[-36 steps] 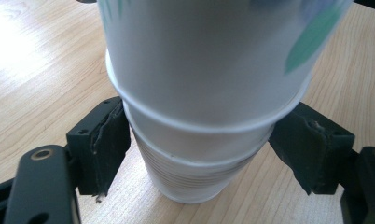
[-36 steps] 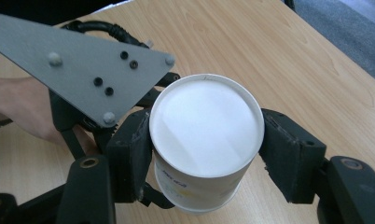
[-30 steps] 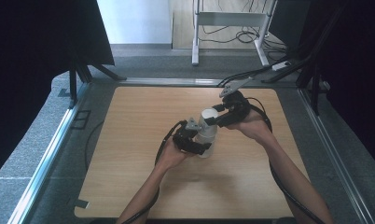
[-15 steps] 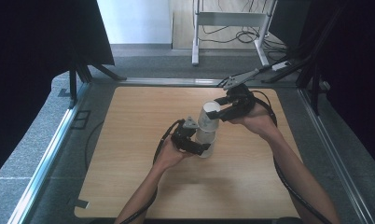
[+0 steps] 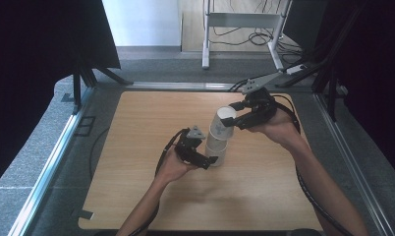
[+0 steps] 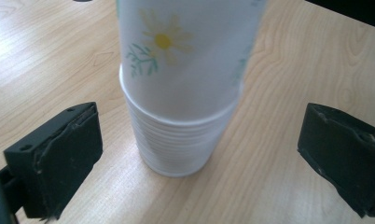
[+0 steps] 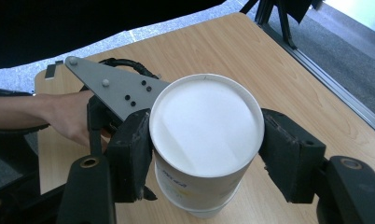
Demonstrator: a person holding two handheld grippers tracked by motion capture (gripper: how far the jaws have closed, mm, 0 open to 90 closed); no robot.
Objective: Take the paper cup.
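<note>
High view – cups: an upper paper cup (image 5: 223, 124) sits upside down, base up, partly drawn out of a lower stack of cups (image 5: 216, 153) that stands on the table (image 5: 136, 128); the long axis runs upright, leaning slightly toward the far right corner.
High view – place: near the table's middle, well clear of all four edges – open wood on every side.
High view – right gripper (image 5: 239, 114): clamped on the upper cup near its top, coming in from the right edge side.
High view – left gripper (image 5: 211, 156): low beside the stack's foot, on its left.
Left gripper view – jaws: they have just been opening and stand wide, the stack between them, both pads apart from it.
Left gripper view – cup: daisy print on the upper cup; ribbed rims below.
Right gripper view – grip: both pads press the inverted cup's sides, its white base facing the camera.
</note>
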